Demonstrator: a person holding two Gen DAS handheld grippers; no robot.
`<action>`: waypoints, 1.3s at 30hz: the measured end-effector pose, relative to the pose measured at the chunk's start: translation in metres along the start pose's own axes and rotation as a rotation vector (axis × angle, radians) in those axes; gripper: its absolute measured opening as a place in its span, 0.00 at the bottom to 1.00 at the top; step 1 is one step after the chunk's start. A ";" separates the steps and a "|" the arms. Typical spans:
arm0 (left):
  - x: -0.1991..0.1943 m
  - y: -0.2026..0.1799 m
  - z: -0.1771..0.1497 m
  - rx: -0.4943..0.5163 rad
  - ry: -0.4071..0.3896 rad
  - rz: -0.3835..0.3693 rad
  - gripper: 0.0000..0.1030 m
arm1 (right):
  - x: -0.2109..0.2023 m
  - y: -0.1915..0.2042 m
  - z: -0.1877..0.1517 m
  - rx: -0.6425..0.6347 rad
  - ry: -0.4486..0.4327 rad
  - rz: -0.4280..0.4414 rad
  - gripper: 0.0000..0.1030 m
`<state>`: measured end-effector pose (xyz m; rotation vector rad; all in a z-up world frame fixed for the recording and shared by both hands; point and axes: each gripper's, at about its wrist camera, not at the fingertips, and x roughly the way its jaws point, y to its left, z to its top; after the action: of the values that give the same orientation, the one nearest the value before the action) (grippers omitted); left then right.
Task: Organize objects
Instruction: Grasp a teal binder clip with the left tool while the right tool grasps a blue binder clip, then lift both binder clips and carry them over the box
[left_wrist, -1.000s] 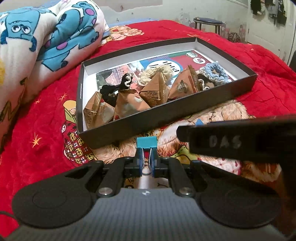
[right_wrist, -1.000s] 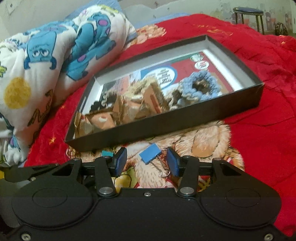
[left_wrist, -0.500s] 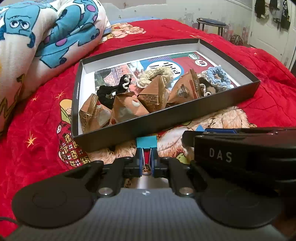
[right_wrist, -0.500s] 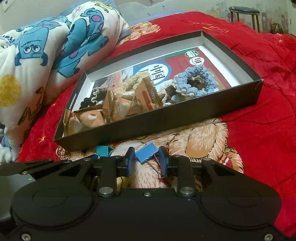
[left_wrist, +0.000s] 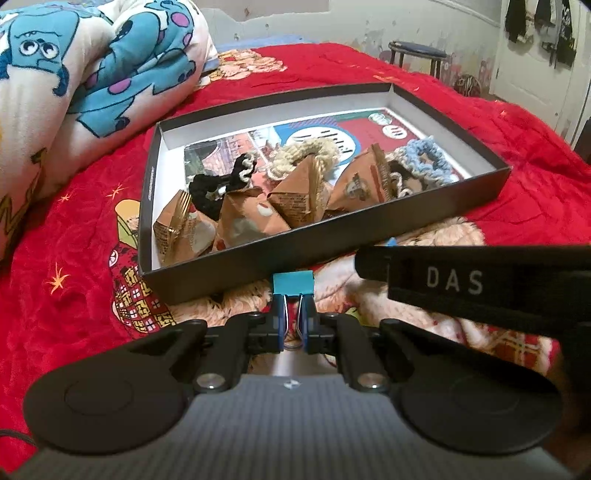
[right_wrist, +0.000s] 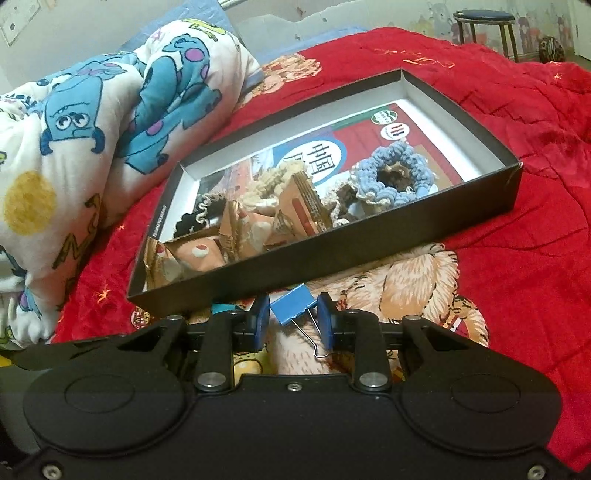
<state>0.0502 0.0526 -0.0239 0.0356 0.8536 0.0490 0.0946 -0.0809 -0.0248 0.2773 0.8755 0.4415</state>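
1. Teal binder clip (left_wrist: 292, 283) pinched at its wire handles by the left gripper (left_wrist: 291, 321); the jaws are pressed nearly together, and the clip body stands upright above the fingertips, just in front of the box's near wall.
2. Right gripper (right_wrist: 293, 321), jaws partly spread, flanking a blue binder clip (right_wrist: 292, 308). The left pad appears to touch the clip body; whether the right pad touches the clip cannot be told, since a wire handle crosses the narrow gap there. The clip sits tilted, one wire handle trailing toward the camera.
3. Shallow black box (right_wrist: 369, 251) lying on the bedspread directly beyond both grippers, its near wall just past the two clips.
4. Box contents: brown pyramid-shaped packets (left_wrist: 295, 199) crowded along the near wall; behind them a black scrunchie (left_wrist: 207, 190), a cream scrunchie (left_wrist: 306, 153) and a light-blue scrunchie (right_wrist: 391, 173); a printed sheet (left_wrist: 369, 129) covers the box floor.
5. Red bedspread (right_wrist: 517, 240) with a cartoon print, bearing the box and both clips.
6. Rolled white quilt (right_wrist: 92, 122) with blue monster figures, left of the box.
7. Dark stool (right_wrist: 484, 18) by the far wall.
8. Body of the right gripper, lettered "DAS", crosses the right side of the left wrist view.
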 end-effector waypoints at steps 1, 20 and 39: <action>-0.001 0.000 0.000 0.000 -0.003 -0.008 0.11 | -0.002 0.000 0.001 0.004 -0.007 0.009 0.27; -0.031 -0.007 0.010 -0.005 -0.160 -0.118 0.11 | -0.042 -0.003 0.020 0.078 -0.169 0.169 0.27; -0.056 0.006 0.037 -0.029 -0.426 -0.192 0.11 | -0.067 -0.027 0.071 0.089 -0.305 0.224 0.26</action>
<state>0.0414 0.0550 0.0429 -0.0621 0.4272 -0.1229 0.1202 -0.1402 0.0533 0.5139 0.5675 0.5517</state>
